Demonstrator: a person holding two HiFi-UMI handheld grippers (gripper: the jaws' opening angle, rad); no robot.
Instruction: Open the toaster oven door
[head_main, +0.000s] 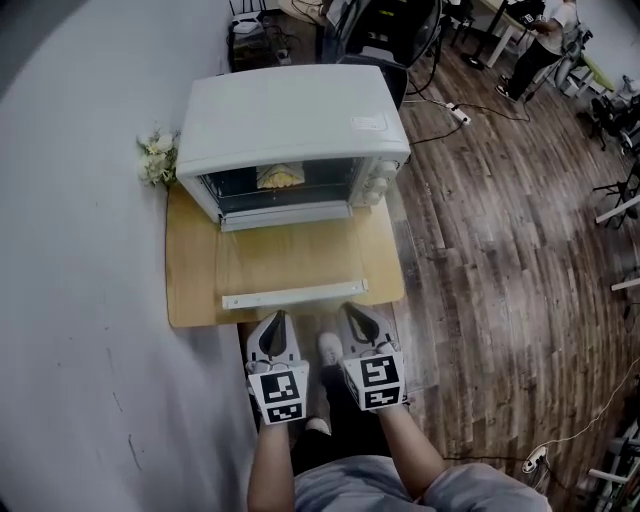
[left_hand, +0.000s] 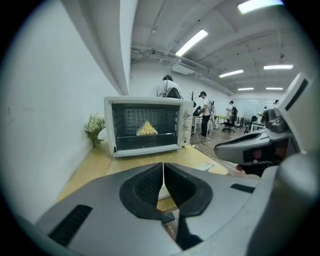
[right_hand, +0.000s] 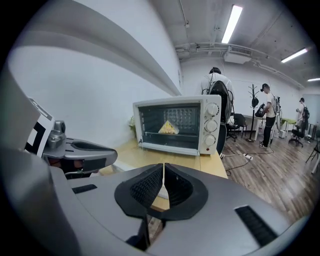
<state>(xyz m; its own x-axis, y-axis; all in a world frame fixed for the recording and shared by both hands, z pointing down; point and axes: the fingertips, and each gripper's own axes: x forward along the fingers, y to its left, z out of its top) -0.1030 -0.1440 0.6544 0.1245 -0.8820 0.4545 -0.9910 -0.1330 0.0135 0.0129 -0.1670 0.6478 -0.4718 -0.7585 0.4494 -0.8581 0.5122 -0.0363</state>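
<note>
The yellowish thing (head_main: 280, 177) inside the toaster oven (head_main: 290, 120) is too small to name in any view. The head view's lower edge cuts off the person's forearms (head_main: 272, 465). In the left gripper view, the left gripper (left_hand: 163, 167) hides the near part of the bench (left_hand: 92, 164) behind its own body.

One toaster oven (head_main: 290, 115), with three knobs (right_hand: 212, 126) on its front and one yellow piece of food (head_main: 280, 177) inside; one wooden table (head_main: 195, 270); one bunch of flowers (head_main: 158, 157); one white bar (head_main: 295, 295); two grippers, the left gripper (head_main: 278, 318) and the right gripper (head_main: 351, 310); three people (right_hand: 216, 90) standing in the background of the right gripper view.
</note>
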